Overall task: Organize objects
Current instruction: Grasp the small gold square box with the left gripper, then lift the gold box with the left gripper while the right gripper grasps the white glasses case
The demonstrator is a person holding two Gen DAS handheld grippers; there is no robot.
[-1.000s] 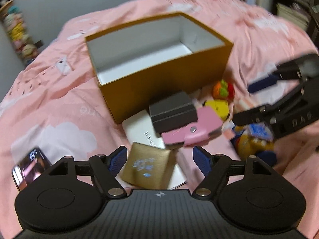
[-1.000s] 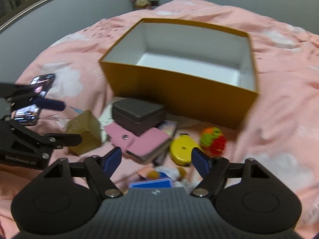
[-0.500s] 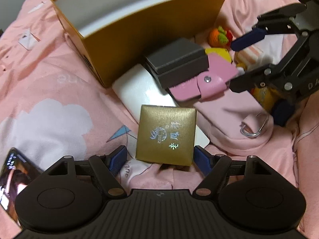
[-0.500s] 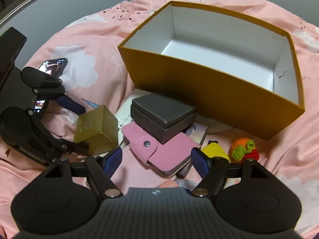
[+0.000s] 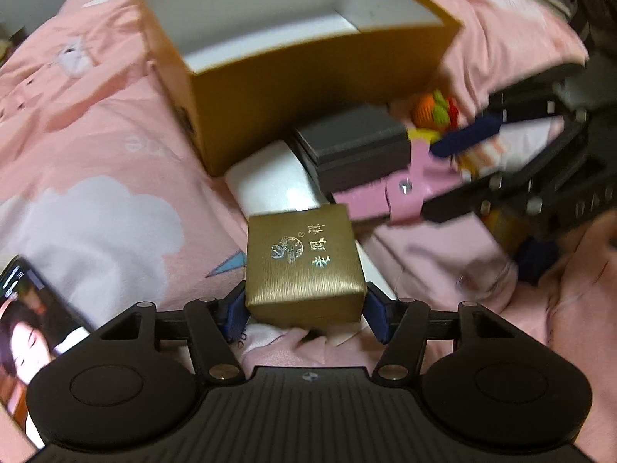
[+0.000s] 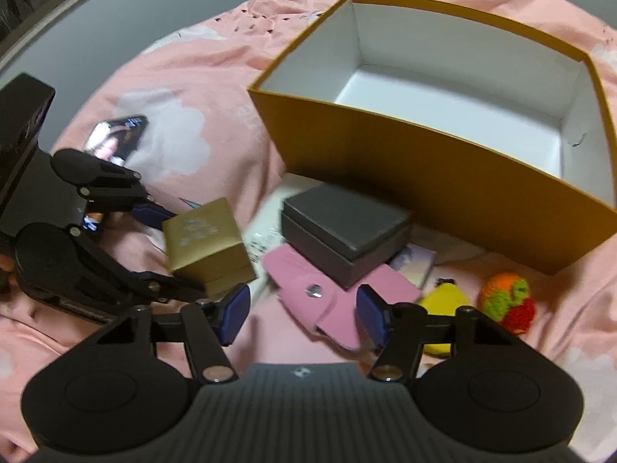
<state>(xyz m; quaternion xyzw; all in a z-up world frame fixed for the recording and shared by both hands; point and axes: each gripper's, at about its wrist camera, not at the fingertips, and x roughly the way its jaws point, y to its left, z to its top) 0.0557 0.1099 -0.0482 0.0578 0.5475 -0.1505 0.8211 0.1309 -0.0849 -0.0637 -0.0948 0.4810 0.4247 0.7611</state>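
My left gripper (image 5: 304, 318) is shut on a small gold gift box (image 5: 304, 262) with silver lettering; it also shows in the right wrist view (image 6: 206, 245), lifted a little off the bed. My right gripper (image 6: 302, 314) is open around the near end of a pink snap wallet (image 6: 335, 301), which lies under a dark grey box (image 6: 343, 227). A large open orange box (image 6: 443, 162) with a white, empty inside stands behind them; it also shows in the left wrist view (image 5: 308, 61).
Everything lies on a pink bedspread (image 6: 185, 88). A white flat case (image 5: 270, 185) lies under the grey box. A yellow toy (image 6: 443, 305) and an orange-and-red knitted toy (image 6: 509, 297) lie right of the wallet. A phone (image 6: 115, 139) lies at the left.
My left gripper has closed on the gold box and raised it. My right gripper has moved down and forward, so its fingers now flank the pink wallet.
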